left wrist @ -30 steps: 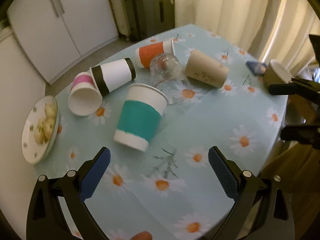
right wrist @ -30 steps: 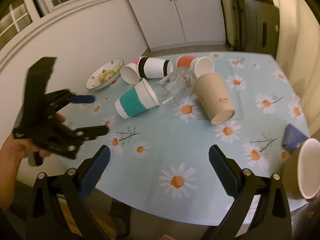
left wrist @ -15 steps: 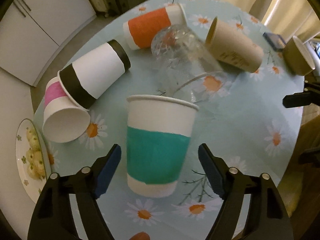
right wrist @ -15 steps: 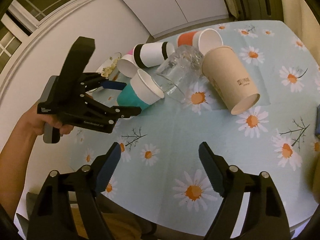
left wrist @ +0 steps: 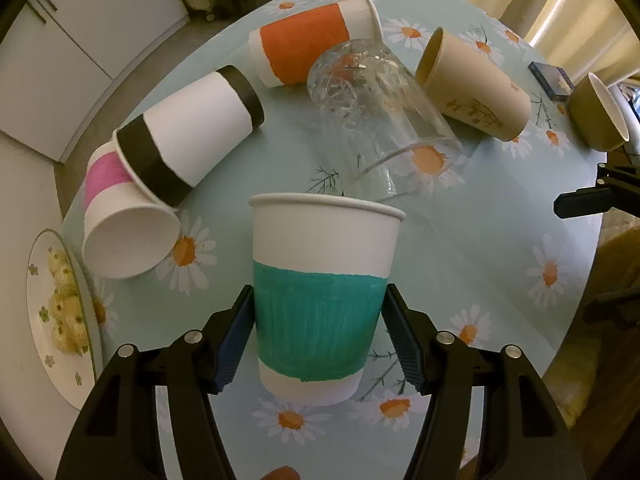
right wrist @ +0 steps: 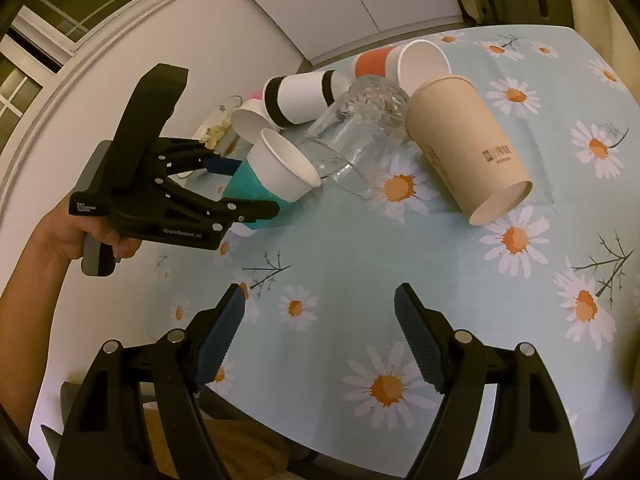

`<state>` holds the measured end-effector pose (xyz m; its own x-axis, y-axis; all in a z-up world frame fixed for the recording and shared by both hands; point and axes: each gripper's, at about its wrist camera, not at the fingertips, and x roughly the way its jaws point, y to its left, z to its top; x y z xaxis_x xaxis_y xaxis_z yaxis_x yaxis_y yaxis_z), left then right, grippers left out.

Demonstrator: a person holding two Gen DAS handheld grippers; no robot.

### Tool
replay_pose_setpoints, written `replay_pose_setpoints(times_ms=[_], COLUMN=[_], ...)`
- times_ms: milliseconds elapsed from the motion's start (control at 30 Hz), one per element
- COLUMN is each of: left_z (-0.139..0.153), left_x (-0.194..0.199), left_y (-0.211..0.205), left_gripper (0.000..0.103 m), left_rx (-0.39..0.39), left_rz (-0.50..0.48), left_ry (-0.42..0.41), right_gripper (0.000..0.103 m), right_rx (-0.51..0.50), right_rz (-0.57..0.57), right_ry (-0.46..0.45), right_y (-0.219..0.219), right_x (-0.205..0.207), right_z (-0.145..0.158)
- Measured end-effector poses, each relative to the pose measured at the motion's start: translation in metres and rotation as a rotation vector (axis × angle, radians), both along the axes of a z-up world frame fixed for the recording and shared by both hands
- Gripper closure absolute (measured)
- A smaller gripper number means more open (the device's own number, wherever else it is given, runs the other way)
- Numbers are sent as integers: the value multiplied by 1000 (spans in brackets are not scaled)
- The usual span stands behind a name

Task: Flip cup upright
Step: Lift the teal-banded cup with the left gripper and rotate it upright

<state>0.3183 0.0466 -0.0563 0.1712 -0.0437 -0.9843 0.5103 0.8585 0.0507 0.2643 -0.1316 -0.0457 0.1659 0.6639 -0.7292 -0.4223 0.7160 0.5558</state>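
My left gripper [left wrist: 320,336] has its blue pads against both sides of the teal-banded cup [left wrist: 320,300], pinching the teal band. The cup lies on the table [left wrist: 500,248], long axis running straight ahead of the jaws, open rim pointing away, base toward me. Just past its rim lies a clear glass [left wrist: 380,108] on its side, blocking the way forward. Ahead-left sit a black-banded cup [left wrist: 192,128] and a pink-banded cup [left wrist: 120,216]; beyond the glass, an orange-banded cup [left wrist: 308,48] and a brown cup [left wrist: 476,92]. A plate [left wrist: 44,320] sits far left. My right gripper [right wrist: 320,332] hangs spread wide, holding nothing.
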Motion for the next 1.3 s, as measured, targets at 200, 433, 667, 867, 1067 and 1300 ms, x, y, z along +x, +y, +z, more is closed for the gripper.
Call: replay_pose_setpoints(times_ms=[200,433,667,867,1067,1300], left_z=[19,24,-5,-16,-17,-20], left_x=[-26,-73,-113,-125,-124,-126], left_y=[17,38,38,30,26,25], left_gripper=[41,41,41,41,35,27], left_rx=[-107,-351,-594,-645,-624,-601], left_rz=[111,407,697,812,819,810], left_ry=[-3,16,52,69,52,42], right_gripper=[26,26,26,26,25,25], right_rx=[36,40,16,12,-8,-14], right_rz=[-9,15,35,40,61,69], right_ry=[5,3,22,71,81,74], right_y=[-7,-15,-20,-28,-26,-25], right_x=[0,-11,-24,-28,-30,-31], right_z=[8,17,16,8,5,6])
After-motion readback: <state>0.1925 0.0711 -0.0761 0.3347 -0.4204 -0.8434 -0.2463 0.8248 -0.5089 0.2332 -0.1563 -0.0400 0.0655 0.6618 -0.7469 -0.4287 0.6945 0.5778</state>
